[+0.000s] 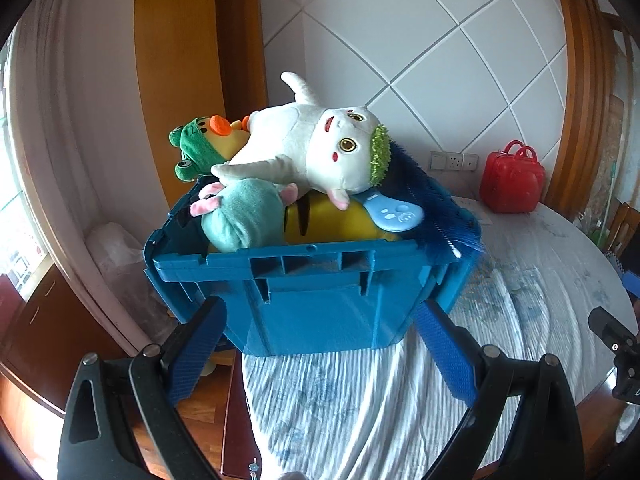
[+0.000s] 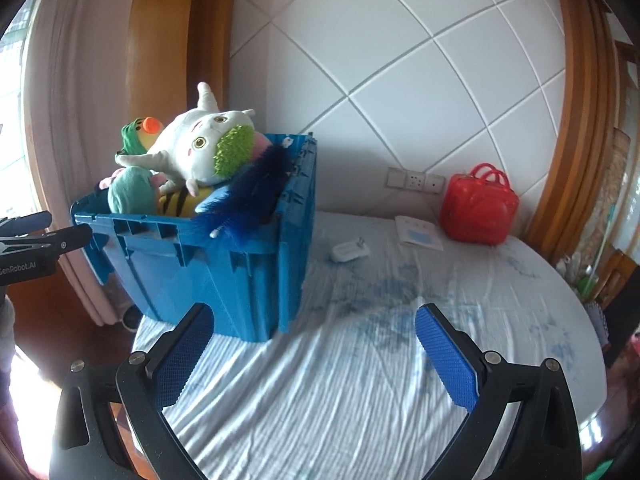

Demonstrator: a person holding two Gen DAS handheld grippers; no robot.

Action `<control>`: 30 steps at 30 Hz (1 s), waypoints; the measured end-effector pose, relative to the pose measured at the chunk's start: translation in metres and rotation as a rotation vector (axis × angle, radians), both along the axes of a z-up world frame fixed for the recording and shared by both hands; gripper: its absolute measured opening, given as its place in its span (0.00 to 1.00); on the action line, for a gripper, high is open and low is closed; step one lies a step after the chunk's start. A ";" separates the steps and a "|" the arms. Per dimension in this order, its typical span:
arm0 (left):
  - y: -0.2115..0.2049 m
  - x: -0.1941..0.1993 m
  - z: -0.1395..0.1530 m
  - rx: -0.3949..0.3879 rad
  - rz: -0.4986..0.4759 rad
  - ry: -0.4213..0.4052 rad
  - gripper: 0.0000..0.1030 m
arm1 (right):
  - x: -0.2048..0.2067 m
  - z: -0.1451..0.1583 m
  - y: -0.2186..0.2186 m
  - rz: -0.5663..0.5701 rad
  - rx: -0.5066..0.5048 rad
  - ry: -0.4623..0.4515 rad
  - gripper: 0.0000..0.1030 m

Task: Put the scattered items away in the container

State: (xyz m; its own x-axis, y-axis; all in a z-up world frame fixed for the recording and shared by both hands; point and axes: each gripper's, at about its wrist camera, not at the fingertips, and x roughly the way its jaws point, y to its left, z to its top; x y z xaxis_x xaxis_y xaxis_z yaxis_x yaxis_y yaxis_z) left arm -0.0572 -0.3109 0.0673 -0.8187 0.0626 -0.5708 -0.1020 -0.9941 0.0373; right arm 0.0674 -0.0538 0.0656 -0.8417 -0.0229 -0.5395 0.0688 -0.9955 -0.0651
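Bin (image 1: 320,312) sat at the counter (image 2: 360,380) edge, heaped with plush toys (image 1: 312,148); sorting looked nearly done. Left gripper (image 1: 320,344) and right gripper (image 2: 316,348) were both wide, empty. Next likely called for reaching the white charger (image 2: 350,251) beside the bin.

Yellow striped toy (image 1: 320,220) mostly under other plush.

wall: white diagonal tiles (image 2: 400,60) | curtain (image 1: 72,128) by window | table: pale striped cloth (image 2: 340,380) | floor: wood (image 1: 24,412)
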 end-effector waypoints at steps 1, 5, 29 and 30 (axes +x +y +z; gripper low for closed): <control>0.009 0.006 0.001 0.004 0.010 0.008 0.94 | 0.005 -0.001 0.009 0.007 -0.002 0.005 0.99; 0.051 0.030 0.003 0.030 0.064 0.009 0.94 | 0.018 -0.007 0.049 0.050 0.013 -0.007 0.99; 0.151 0.098 0.009 -0.014 0.013 0.018 0.94 | 0.065 -0.001 0.169 0.016 -0.036 -0.009 1.00; 0.151 0.098 0.009 -0.012 0.013 0.014 0.94 | 0.066 -0.002 0.169 0.012 -0.033 -0.013 1.00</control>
